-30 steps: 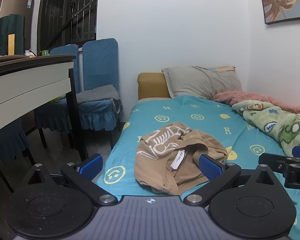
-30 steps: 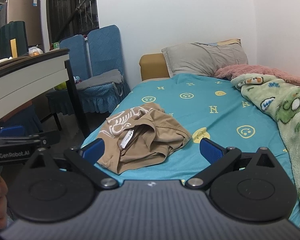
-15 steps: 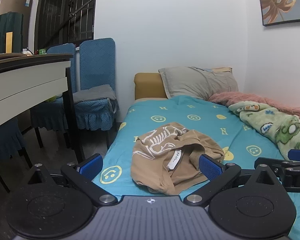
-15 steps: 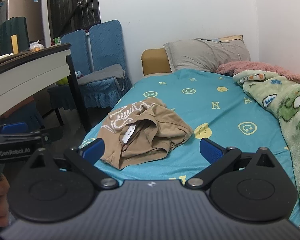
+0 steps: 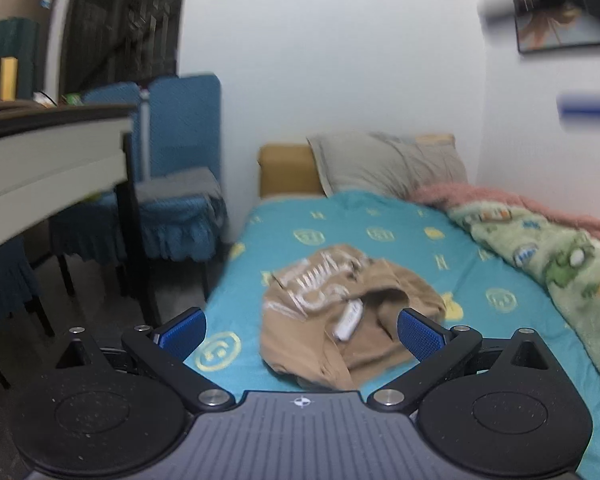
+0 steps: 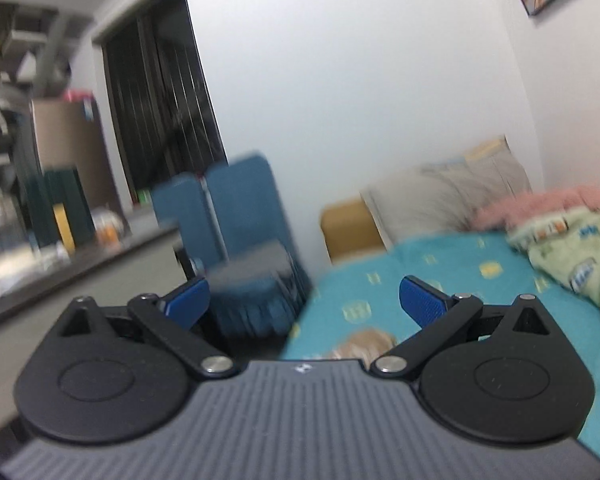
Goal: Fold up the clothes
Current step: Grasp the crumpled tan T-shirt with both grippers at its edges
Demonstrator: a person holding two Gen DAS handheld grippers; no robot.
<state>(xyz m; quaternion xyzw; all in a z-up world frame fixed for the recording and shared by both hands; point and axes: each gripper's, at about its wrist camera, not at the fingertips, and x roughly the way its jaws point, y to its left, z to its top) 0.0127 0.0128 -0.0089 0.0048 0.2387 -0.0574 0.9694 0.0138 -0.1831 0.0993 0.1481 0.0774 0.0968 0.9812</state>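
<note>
A crumpled tan garment [image 5: 340, 316] with a white print and a white tag lies on the teal smiley bedsheet [image 5: 380, 236], near the bed's left edge. My left gripper [image 5: 302, 334] is open and empty, held just in front of the garment, apart from it. My right gripper [image 6: 304, 304] is open and empty, raised high and tilted up; only a strip of the garment [image 6: 364, 344] shows above its body. The right gripper appears as a blue blur [image 5: 588, 112] at the upper right of the left wrist view.
A grey pillow [image 5: 388, 164] and yellow headboard [image 5: 288, 172] are at the far end. A green cartoon blanket [image 5: 548, 260] and a pink one [image 5: 500, 200] line the right side. Blue chairs [image 5: 176, 200] and a desk [image 5: 48, 160] stand left of the bed.
My right gripper has swung sharply upward and away from the bed, so the garment has dropped nearly out of its view. My left gripper has moved slightly closer to the garment. Both views are motion-blurred.
</note>
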